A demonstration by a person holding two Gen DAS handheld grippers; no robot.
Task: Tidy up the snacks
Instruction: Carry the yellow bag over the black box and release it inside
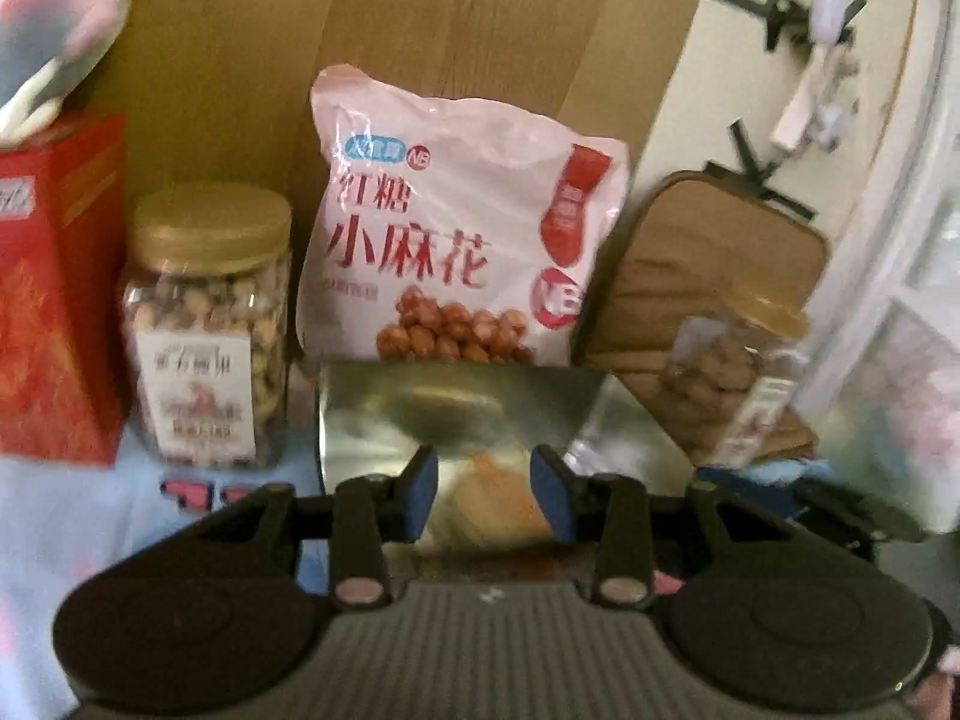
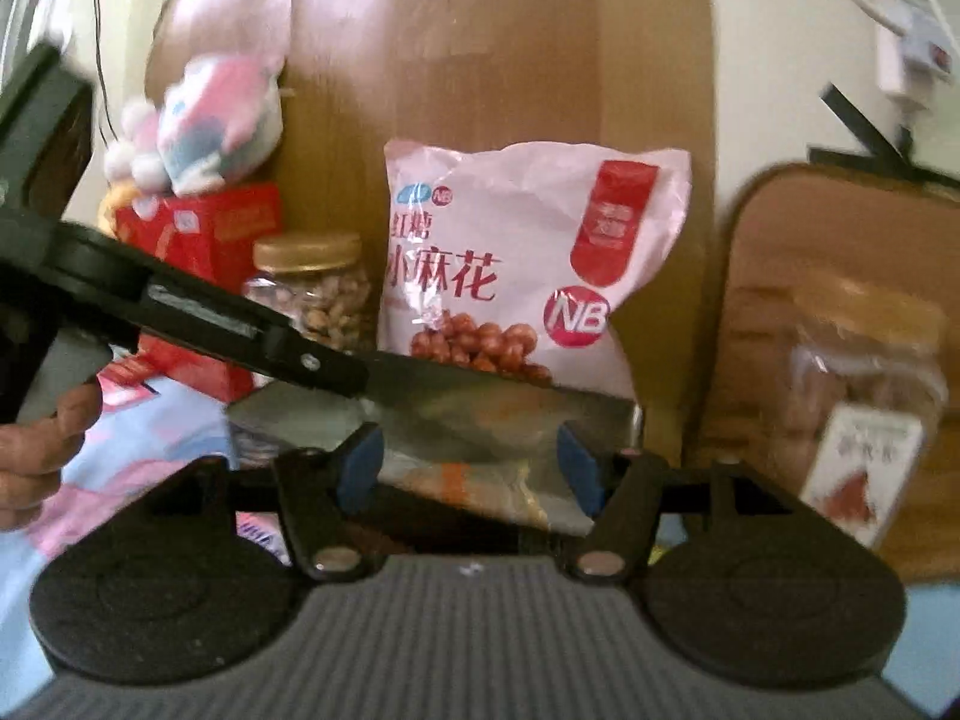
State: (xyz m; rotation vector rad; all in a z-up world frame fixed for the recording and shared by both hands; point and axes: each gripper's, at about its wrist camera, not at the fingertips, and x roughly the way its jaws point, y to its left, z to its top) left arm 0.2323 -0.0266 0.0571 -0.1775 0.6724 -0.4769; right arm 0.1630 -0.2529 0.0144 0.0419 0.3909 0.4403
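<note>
At lower centre, the left gripper (image 1: 485, 492) pinches a silver packet (image 1: 444, 408); the right gripper (image 2: 471, 468) stands spread around it.

Blue-padded left gripper (image 1: 485, 492) clamped on shiny silver foil packet (image 1: 456, 408); behind, pink printed snack bag (image 1: 462, 222) upright between gold-lidded clear nut jar (image 1: 207, 324) and tan cushion (image 1: 714, 264).

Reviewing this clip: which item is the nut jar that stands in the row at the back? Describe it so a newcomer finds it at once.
Start at the wooden board standing upright at the back; a row of snacks lines up before it. The nut jar stands between the red box and the big pink bag. It is the only clear container there, with a gold screw lid and a white label.
</note>
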